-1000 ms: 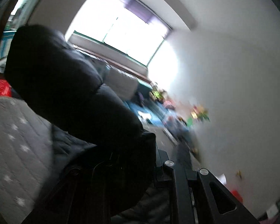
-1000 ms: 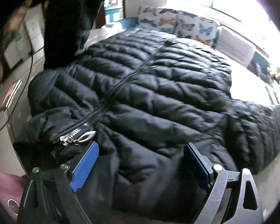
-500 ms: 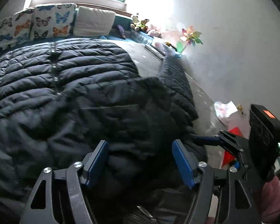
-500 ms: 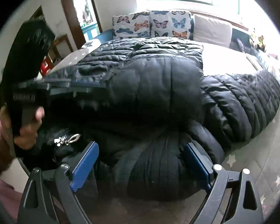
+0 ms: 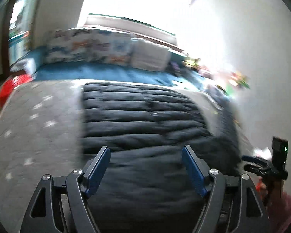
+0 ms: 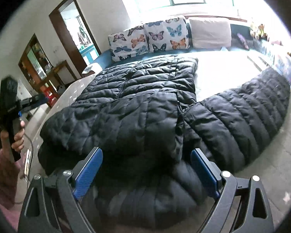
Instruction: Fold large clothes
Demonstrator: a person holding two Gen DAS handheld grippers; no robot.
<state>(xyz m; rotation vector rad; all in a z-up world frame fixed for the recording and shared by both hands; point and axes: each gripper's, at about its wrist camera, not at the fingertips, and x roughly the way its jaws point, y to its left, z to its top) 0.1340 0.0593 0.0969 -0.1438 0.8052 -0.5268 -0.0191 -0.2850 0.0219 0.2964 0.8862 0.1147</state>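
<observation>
Through my left wrist camera, my left fingers (image 5: 145, 155) stand wide apart with nothing between them, poised over the near end of the black puffer jacket (image 5: 141, 120). The jacket lies flat on the bed (image 5: 38, 116), and a broad strip of grey, star-dotted bed cover stays bare on its left side. To the right the jacket runs close to the white wall (image 5: 261, 77), so there is little room there. The whole view is smeared by blur: the cushions (image 5: 91, 46) at the far end are only pale patches, and the bright clutter by the wall cannot be made out. My other tool (image 5: 277, 161) shows at the right edge, partly cut off.

Through my right wrist camera, my right fingers (image 6: 148, 165) are also spread wide and empty, just over the jacket's near edge. The jacket (image 6: 135, 101) is quilted in puffy ribs with a slight sheen; one panel is folded over the body, and a sleeve (image 6: 242, 116) stretches away to the right across the bed. Bare cover lies beyond the sleeve and at the near right. Butterfly-print cushions (image 6: 149, 36) and a plain pale one sit at the head, under a glaring window. At the left edge my left hand (image 6: 17, 134) grips its tool, whose fingers are too blurred to read here.
</observation>
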